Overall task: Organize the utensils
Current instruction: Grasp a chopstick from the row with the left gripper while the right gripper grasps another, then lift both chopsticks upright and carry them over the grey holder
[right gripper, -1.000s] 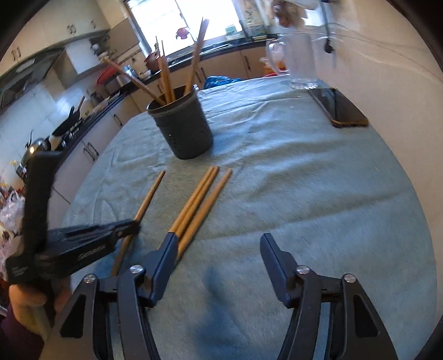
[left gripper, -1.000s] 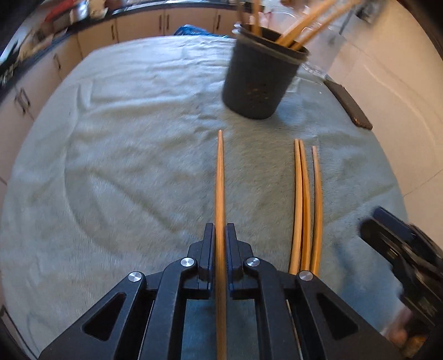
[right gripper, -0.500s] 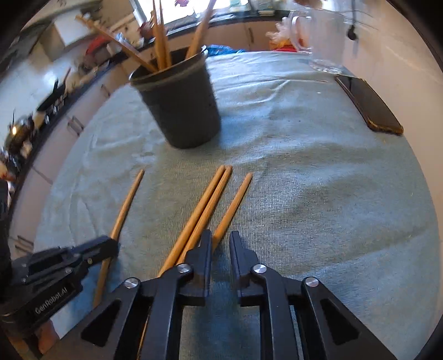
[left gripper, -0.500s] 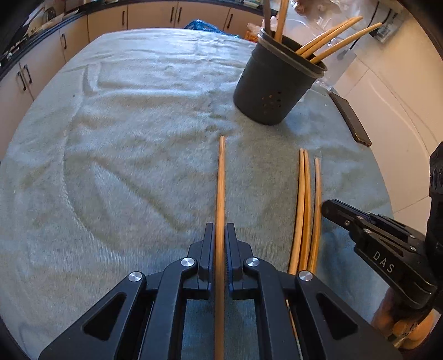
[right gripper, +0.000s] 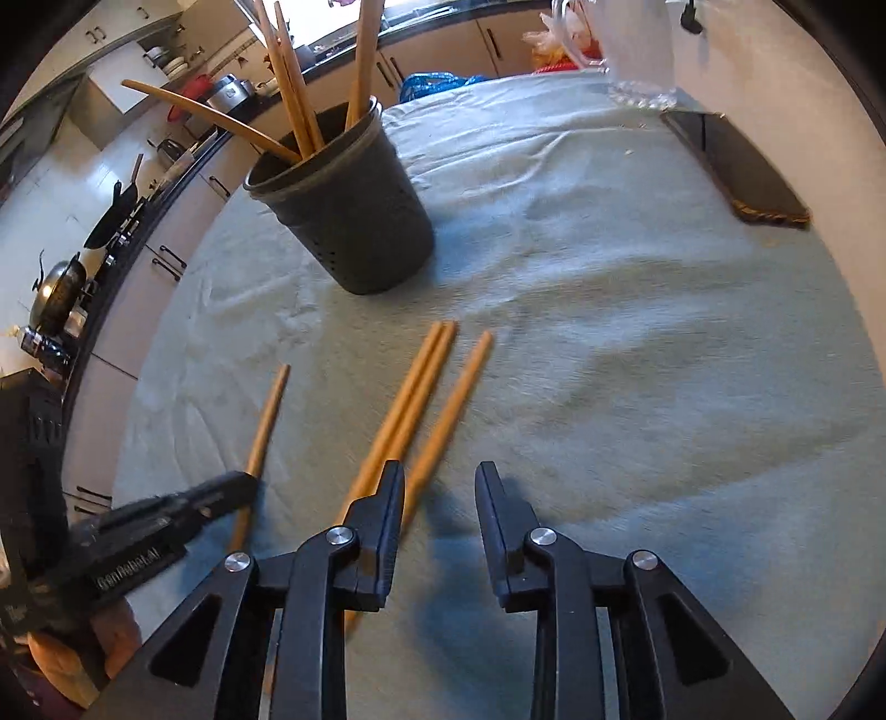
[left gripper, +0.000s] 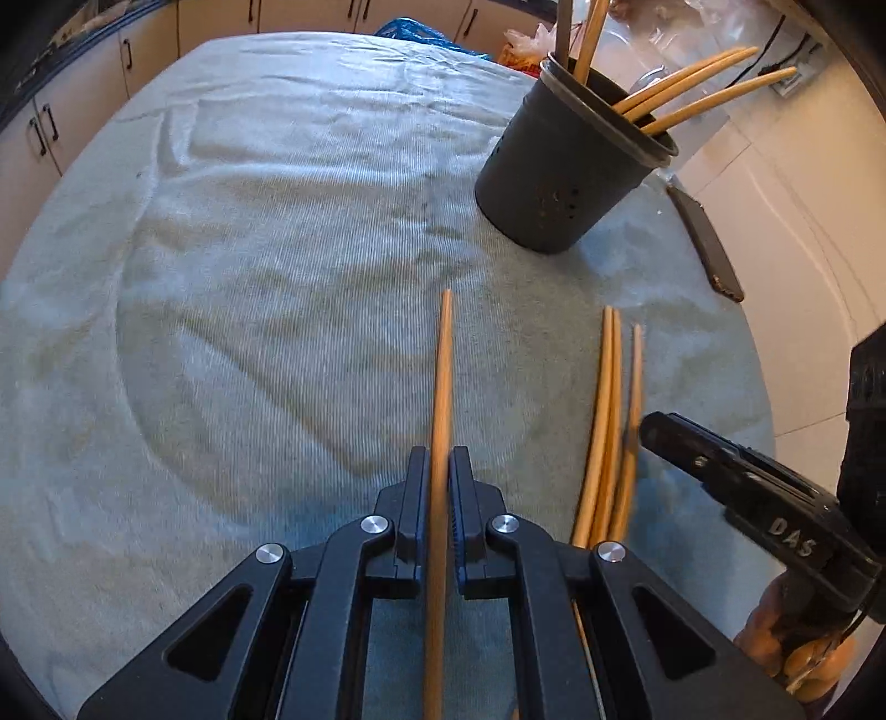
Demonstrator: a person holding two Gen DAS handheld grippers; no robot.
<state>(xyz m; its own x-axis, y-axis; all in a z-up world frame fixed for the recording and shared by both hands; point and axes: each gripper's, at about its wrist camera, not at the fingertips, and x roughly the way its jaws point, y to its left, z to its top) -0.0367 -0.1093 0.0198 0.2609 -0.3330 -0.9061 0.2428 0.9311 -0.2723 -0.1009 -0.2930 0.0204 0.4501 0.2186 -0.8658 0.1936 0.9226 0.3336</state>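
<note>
Table (right gripper: 637,343) carries everything. Utensil holder (right gripper: 354,221) stands at the far middle with several chopsticks upright in it. In front of it three chopsticks (right gripper: 426,399) lie side by side, two touching, the third just to their right. A single chopstick (right gripper: 266,421) lies apart to their left. Phone (right gripper: 736,166) lies far right, glass jug (right gripper: 637,50) behind it.

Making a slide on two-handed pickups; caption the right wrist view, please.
Right gripper open beside three chopsticks on the cloth; left gripper shut on a fourth.
</note>
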